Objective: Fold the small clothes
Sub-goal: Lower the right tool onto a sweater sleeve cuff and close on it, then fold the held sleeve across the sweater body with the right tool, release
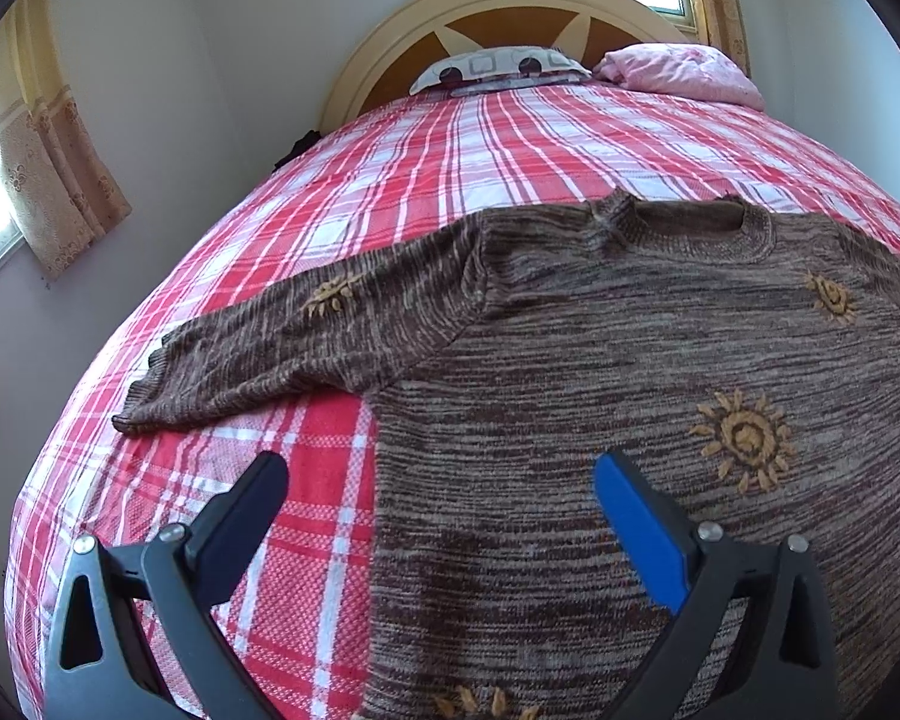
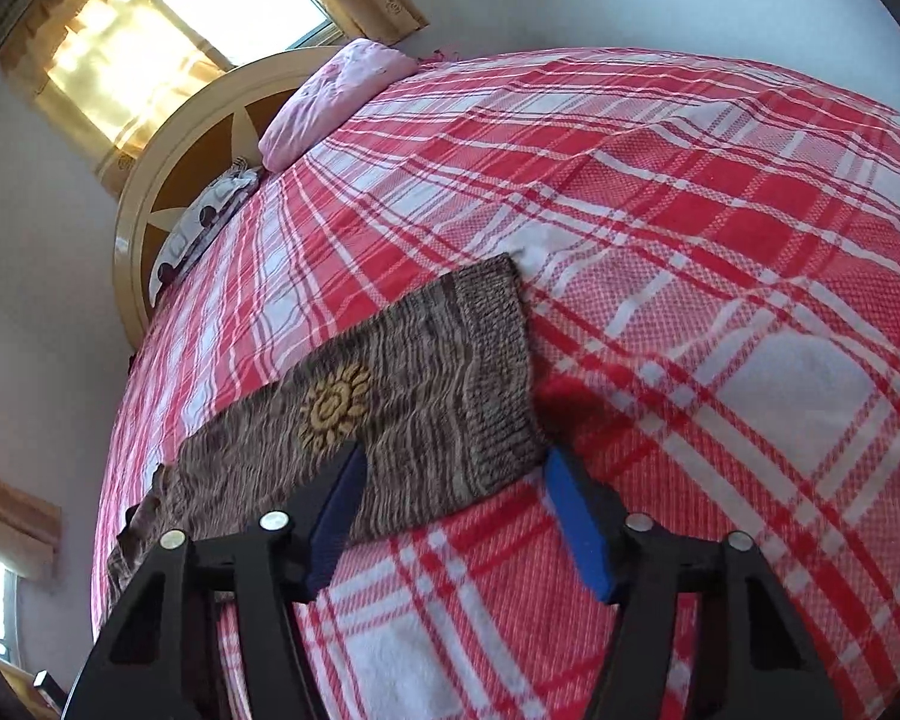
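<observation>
sweater (image 1: 600, 360) flat, face-up on bed (image 1: 390, 180), neck twd headboard (image 1: 510, 12) (spread for folding) | L tongs (image 1: 441, 480) open over its side edge, nothing held | R tongs (image 2: 456, 474) open, straddling sleeve cuff (image 2: 498, 372), not pinched, prob. next grab

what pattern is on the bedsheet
Red and white plaid bedsheet, shown best in the right wrist view.

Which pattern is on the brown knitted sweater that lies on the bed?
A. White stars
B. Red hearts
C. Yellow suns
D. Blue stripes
C: the sweater carries yellow-gold sun shapes, and one shows on its sleeve in the right wrist view too.
</observation>
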`<state>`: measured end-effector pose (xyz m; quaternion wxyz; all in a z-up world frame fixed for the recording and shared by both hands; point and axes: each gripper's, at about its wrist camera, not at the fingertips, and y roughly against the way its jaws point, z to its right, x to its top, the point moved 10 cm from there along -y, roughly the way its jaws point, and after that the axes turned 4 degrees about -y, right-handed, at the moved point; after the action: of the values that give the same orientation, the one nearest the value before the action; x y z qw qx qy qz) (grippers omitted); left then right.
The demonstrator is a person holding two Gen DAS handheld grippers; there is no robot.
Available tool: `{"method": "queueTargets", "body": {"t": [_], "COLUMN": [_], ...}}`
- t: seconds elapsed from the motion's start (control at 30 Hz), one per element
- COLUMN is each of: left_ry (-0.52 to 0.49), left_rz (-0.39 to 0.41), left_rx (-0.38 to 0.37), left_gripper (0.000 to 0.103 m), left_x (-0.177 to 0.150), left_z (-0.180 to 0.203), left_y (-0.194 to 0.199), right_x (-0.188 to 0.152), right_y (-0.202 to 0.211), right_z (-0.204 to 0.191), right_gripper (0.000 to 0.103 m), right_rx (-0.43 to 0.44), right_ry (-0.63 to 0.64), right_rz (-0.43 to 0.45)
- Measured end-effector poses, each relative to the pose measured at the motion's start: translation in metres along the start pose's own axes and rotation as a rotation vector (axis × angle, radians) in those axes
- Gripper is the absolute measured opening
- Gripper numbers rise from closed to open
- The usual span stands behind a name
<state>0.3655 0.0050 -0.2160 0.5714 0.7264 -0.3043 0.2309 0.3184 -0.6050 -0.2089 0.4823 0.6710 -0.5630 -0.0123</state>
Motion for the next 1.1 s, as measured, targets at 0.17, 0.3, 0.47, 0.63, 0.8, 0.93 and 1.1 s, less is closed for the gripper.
{"method": "queueTargets", "body": {"t": [0.17,0.3,0.47,0.63,0.8,0.93,1.1], "left_ry": [-0.004,-0.008,-0.013,-0.011,-0.007,-0.013,-0.002], "left_rz": [-0.001,-0.009,-0.017,-0.022,-0.025,-0.021,-0.019], "left_rx": [-0.009,-0.017,-0.036,-0.058,-0.072,-0.086,-0.118], "left_gripper": [0.103,0.103,0.103,0.103,0.103,0.103,0.103], "left_x": [0.0,-0.002,-0.003,-0.005,-0.007,-0.007,-0.006], "left_z": [0.003,0.005,0.009,0.012,0.014,0.017,0.017], "left_y": [-0.001,-0.004,-0.006,-0.008,-0.009,-0.008,-0.007], "right_x": [0.012,0.017,0.018,0.017,0.001,-0.028,-0.09], "right_y": [-0.011,-0.018,-0.016,-0.009,-0.005,-0.008,-0.015], "right_z": [0.005,0.007,-0.009,-0.05,-0.108,-0.163,-0.23], "right_gripper": [0.041,0.017,0.012,0.012,0.011,0.011,0.011], "right_rx": [-0.022,-0.031,-0.037,-0.023,0.012,0.056,0.101], "right_ry": [-0.014,-0.008,0.073,0.203,0.365,0.508,0.748], "right_rz": [0.017,0.018,0.033,0.064,0.079,0.071,0.043]}}
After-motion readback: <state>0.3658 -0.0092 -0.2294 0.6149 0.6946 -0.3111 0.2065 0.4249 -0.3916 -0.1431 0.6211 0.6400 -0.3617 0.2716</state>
